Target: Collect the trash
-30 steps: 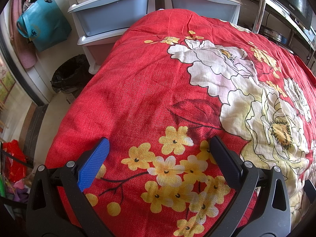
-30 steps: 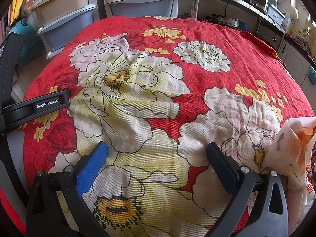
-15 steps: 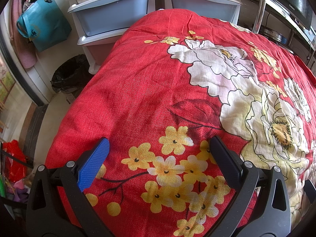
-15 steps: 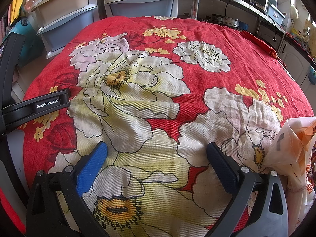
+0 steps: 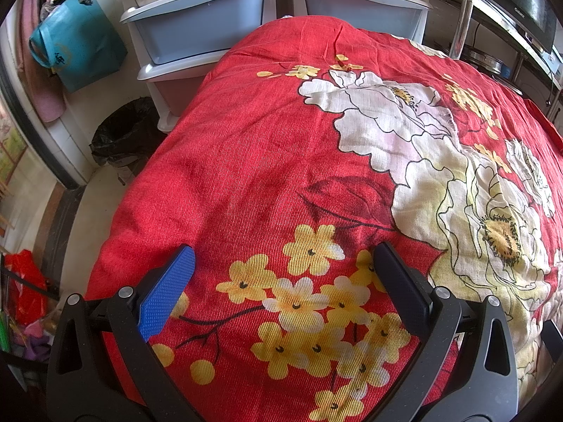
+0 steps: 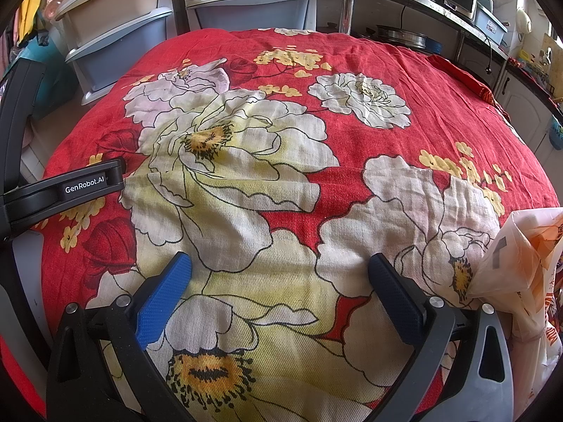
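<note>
Both tongs, the left gripper (image 5: 281, 269) and right gripper (image 6: 279, 279), hover wide and empty over a red flower-printed cloth (image 6: 352, 52), so collecting seems barely begun; a crumpled orange-and-white plastic bag (image 6: 527, 263) lies just beyond the right gripper's right finger.

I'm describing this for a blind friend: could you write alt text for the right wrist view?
Open black tongs with blue pads hover over a red cloth printed with big cream and yellow flowers. A crumpled orange-and-white plastic bag lies at the right edge, the other tongs show at the left, and plastic drawers stand behind.
</note>
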Demonstrator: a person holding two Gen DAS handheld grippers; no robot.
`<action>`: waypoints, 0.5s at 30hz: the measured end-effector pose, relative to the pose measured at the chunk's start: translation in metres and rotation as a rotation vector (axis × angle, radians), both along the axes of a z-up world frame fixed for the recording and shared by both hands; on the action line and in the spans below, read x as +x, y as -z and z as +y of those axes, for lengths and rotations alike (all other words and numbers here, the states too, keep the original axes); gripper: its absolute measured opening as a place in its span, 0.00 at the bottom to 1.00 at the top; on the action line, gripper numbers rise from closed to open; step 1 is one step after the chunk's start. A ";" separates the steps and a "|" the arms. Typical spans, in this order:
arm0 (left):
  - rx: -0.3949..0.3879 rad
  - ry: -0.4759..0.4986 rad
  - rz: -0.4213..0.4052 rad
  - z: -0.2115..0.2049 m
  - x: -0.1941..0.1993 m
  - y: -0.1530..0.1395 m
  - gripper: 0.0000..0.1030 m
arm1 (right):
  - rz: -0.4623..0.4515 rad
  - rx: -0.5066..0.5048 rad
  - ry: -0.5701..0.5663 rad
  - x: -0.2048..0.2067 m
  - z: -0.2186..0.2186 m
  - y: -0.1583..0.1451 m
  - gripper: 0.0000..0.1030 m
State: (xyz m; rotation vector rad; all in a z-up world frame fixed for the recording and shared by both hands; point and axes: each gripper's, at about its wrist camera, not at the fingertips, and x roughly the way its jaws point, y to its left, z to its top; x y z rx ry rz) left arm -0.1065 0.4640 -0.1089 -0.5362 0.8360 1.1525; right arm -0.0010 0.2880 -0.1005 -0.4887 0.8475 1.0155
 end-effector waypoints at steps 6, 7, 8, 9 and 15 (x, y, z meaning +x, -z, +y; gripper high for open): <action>0.000 0.000 0.000 0.000 0.000 0.000 0.91 | -0.001 0.000 0.000 0.000 0.001 0.000 0.95; 0.000 0.000 0.001 0.000 0.000 0.000 0.91 | 0.001 0.000 0.000 0.000 0.000 0.000 0.95; 0.000 0.000 0.000 0.000 0.000 0.000 0.91 | 0.000 0.000 0.000 0.000 0.000 0.000 0.95; 0.000 0.000 0.000 0.000 0.000 0.000 0.91 | 0.000 0.000 0.000 0.000 0.000 0.000 0.95; 0.000 0.000 0.000 0.000 0.000 0.000 0.91 | 0.000 0.000 0.000 0.000 0.000 0.000 0.95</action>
